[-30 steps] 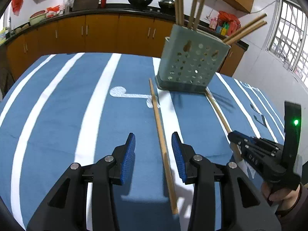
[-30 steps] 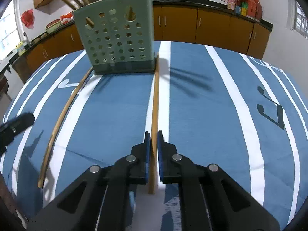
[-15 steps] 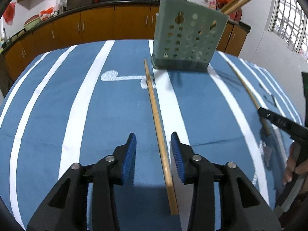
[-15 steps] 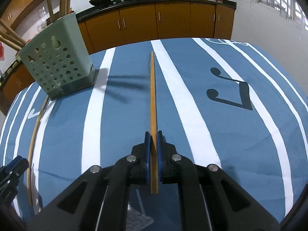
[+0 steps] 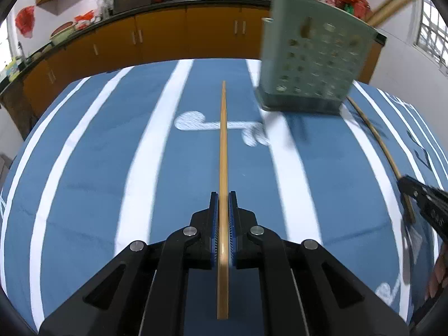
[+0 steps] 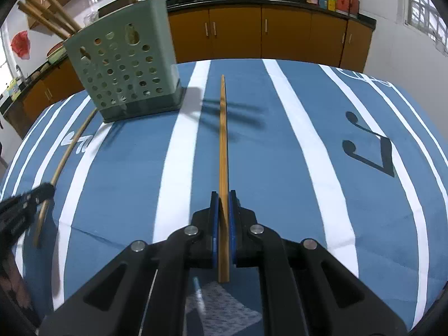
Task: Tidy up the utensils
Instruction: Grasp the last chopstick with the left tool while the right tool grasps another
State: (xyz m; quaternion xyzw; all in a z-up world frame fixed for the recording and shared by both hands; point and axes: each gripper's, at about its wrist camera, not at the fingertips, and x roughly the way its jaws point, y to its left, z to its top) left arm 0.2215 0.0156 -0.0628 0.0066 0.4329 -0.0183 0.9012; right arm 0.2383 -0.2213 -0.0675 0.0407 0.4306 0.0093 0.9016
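Left gripper: jaws clamped on a long thin bamboo chopstick, tip pointing toward the desk's far edge. Right gripper: jaws clamped on a second long bamboo chopstick, likewise pointing to the far edge. Pale green perforated plastic utensil holder upright near the far edge of the blue white-striped desk, more sticks inside, between the two held chopsticks.
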